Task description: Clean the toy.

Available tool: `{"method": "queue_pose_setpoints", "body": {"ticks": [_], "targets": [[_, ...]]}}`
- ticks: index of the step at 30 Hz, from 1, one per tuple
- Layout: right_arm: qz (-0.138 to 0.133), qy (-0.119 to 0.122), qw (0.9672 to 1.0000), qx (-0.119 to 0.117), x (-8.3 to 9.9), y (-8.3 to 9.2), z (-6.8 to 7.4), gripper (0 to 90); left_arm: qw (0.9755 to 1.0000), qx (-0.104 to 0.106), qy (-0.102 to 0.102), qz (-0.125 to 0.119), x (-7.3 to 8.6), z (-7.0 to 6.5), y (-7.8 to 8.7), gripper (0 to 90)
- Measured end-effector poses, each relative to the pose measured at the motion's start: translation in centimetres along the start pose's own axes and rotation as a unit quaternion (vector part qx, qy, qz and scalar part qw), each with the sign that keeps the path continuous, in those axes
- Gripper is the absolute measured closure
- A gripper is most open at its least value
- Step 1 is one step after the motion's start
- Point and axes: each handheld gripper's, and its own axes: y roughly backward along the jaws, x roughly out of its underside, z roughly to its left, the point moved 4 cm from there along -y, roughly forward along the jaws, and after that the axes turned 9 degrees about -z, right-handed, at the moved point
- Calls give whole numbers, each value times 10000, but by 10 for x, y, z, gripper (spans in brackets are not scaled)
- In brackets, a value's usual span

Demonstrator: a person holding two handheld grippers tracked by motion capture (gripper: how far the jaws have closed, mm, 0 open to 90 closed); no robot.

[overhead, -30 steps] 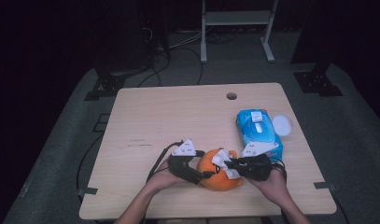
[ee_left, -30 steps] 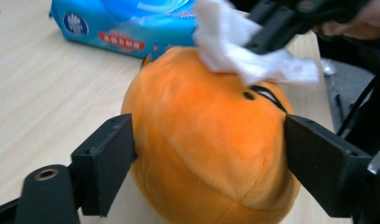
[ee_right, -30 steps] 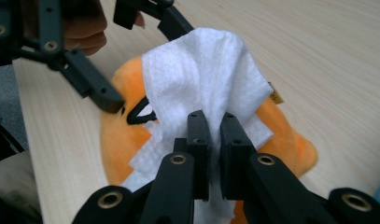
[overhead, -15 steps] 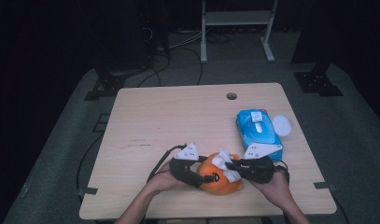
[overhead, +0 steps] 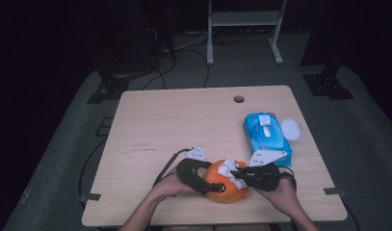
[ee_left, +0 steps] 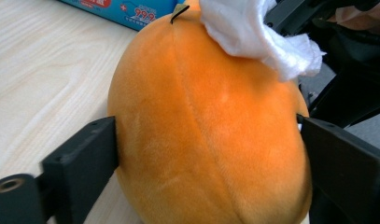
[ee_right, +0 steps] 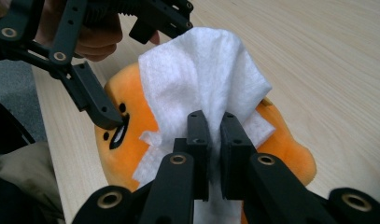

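A round orange plush toy with a stitched face (overhead: 226, 184) lies near the front edge of the pale wooden table (overhead: 184, 120), and everything else can be placed from it. The left gripper (overhead: 217, 188) comes at the toy from its left, and its black jaws have just been opening. In the left gripper view they stand wide on either flank of the toy (ee_left: 211, 130), touching the pile, which looks like a brace to keep the soft body from rolling. The right gripper (overhead: 235, 174) reaches in from the toy's right with its jaws pressed together on a crumpled white wet wipe (ee_right: 201, 84). The wipe is draped over the top of the toy above its face, so the pinch gives a firm handle for rubbing the fabric. I judge the work in hand to be wiping the toy clean while the other tool steadies it. Behind the toy, to its right, a blue soft pack of wipes (overhead: 267, 135) lies flat, close enough for a fresh sheet, with a white round lid (overhead: 291, 129) just beside it.
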Motion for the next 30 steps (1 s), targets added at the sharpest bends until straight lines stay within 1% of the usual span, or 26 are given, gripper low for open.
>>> {"method": "queue_pose_setpoints", "body": {"ticks": [1, 2, 3, 4, 6, 7, 8, 9, 10, 11, 12, 13, 14, 15, 16, 17, 18, 19, 20, 22, 23, 24, 27, 29, 30], "targets": [[2, 7, 10000, 8, 0, 0, 0, 835, 10000, -6, -36, -36, 0, 0, 1, 139], [0, 11, 10000, 19, -1, 0, 0, 835, 9999, -20, -116, -76, -1, 0, 3, 200], [-22, 48, 10000, 49, -2, 1, 0, 835, 9996, -22, -255, -122, -2, -2, 5, 278], [-38, 71, 9999, 62, -4, 2, 0, 835, 9989, -36, -415, -215, -4, -3, 7, 327], [-150, 156, 9997, 101, -8, 6, 0, 835, 9960, -106, -768, -455, -9, -7, 11, 370], [-200, 160, 9996, 124, -11, 9, 1, 835, 9915, -253, -1120, -606, -14, -9, 15, 375], [-304, 186, 9992, 154, -14, 13, 2, 835, 9876, -368, -1367, -679, -19, -11, 17, 377], [-399, 177, 9989, 149, -17, 15, 3, 835, 9843, -443, -1554, -707, -23, -13, 19, 376], [-476, 198, 9986, 151, -19, 16, 4, 836, 9806, -530, -1754, -698, -25, -15, 20, 373], [-512, 249, 9982, 171, -21, 16, 6, 836, 9774, -632, -1908, -660, -25, -17, 19, 368], [-531, 266, 9981, 165, -22, 15, 8, 835, 9749, -696, -2025, -602, -24, -18, 17, 364], [-559, 268, 9980, 101, -23, 12, 12, 835, 9735, -710, -2106, -545, -23, -19, 14, 359], [-578, 326, 9978, 30, -24, 8, 17, 835, 9719, -671, -2213, -434, -20, -21, 10, 355], [-534, 420, 9977, -17, -25, 3, 23, 835, 9695, -630, -2336, -381, -16, -23, 6, 348], [-471, 560, 9973, -31, -25, -2, 30, 835, 9680, -620, -2401, -383, -15, -24, 5, 346], [-448, 649, 9969, 6, -26, -5, 34, 836, 9670, -642, -2438, -370, -15, -24, 5, 346], [-447, 718, 9964, 23, -27, -6, 34, 836, 9671, -645, -2437, -353, -14, -23, 6, 346], [-437, 683, 9967, 18, -27, -6, 32, 836, 9680, -644, -2398, -363, -13, -21, 7, 346], [-466, 646, 9968, 52, -27, -5, 26, 836, 9685, -642, -2375, -374, -12, -20, 7, 346], [-428, 573, 9973, 188, -24, -2, 16, 836, 9685, -627, -2382, -350, -10, -18, 8, 346], [-428, 573, 9973, 188, -24, -2, 16, 836, 9685, -627, -2382, -350, -10, -18, 8, 346], [-405, 417, 9979, 302, -18, 3, 2, 836, 9697, -622, -2339, -344, -8, -15, 10, 344], [-313, 278, 9978, 521, -9, 10, -14, 836, 9712, -591, -2282, -339, -6, -10, 12, 341], [-252, 149, 9979, 580, -4, 12, -20, 836, 9725, -590, -2229, -327, -6, -10, 12, 337], [-237, 107, 9980, 579, -1, 12, -22, 836, 9738, -595, -2173, -314, -7, -10, 11, 320]]}}
